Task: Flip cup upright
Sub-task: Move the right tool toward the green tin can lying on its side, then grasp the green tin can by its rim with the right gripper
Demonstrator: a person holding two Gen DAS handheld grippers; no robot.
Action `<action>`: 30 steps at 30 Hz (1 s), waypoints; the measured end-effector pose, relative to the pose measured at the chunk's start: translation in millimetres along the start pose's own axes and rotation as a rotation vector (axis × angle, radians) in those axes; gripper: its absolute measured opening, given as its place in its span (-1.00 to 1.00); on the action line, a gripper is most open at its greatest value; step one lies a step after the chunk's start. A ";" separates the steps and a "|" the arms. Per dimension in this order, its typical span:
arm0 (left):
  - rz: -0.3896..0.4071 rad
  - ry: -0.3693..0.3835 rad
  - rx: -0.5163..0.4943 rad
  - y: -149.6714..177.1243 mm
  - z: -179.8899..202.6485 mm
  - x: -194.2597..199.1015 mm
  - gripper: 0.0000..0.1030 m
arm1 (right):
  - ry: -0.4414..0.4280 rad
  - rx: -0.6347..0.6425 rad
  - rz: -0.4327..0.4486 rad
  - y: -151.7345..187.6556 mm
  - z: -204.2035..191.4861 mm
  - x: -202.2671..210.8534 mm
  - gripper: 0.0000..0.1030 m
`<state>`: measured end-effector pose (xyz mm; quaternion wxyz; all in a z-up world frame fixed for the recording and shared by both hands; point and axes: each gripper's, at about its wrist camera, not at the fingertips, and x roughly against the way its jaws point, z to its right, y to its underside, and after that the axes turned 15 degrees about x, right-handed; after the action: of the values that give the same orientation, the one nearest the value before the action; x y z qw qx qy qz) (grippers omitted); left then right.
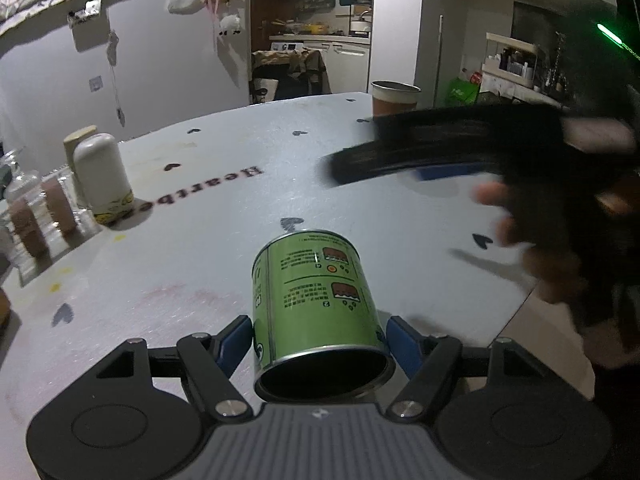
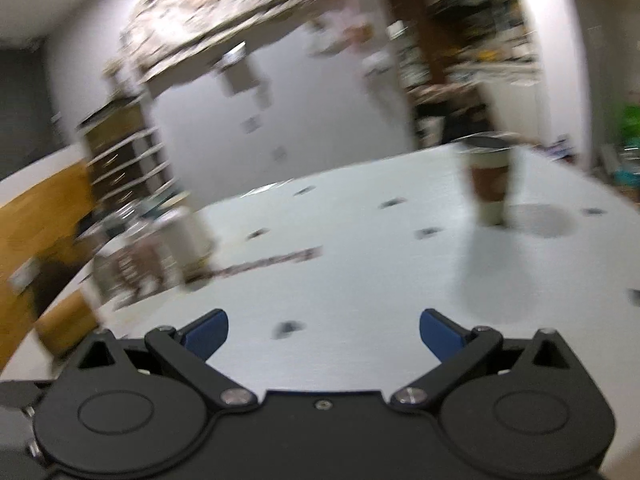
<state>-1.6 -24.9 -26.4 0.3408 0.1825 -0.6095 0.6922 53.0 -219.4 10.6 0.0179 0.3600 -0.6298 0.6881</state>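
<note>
A green cup (image 1: 316,300) lies between the blue pads of my left gripper (image 1: 320,338), its open dark mouth toward the camera and its closed base pointing away. The pads press its two sides and it is held over the white table (image 1: 192,264). My right gripper (image 2: 324,334) is open and empty above the table (image 2: 360,272); its view is blurred by motion. From the left wrist view the right gripper (image 1: 420,156) shows as a blurred black shape at the right, held in a gloved hand.
A brown paper cup (image 1: 394,98) stands upright at the far side of the table, also in the right wrist view (image 2: 490,184). A white bottle (image 1: 102,178) and glass jars (image 1: 28,208) stand at the left edge. The table's right edge (image 1: 532,300) is near.
</note>
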 end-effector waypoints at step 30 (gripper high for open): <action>0.109 -0.107 0.316 13.1 -76.6 -5.1 0.76 | -0.016 0.002 -0.218 37.9 4.1 -17.0 0.97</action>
<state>5.4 47.7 -53.8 0.2370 0.2370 -0.5195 0.7860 49.5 -223.6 -30.8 0.0874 0.4317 -0.5863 0.6799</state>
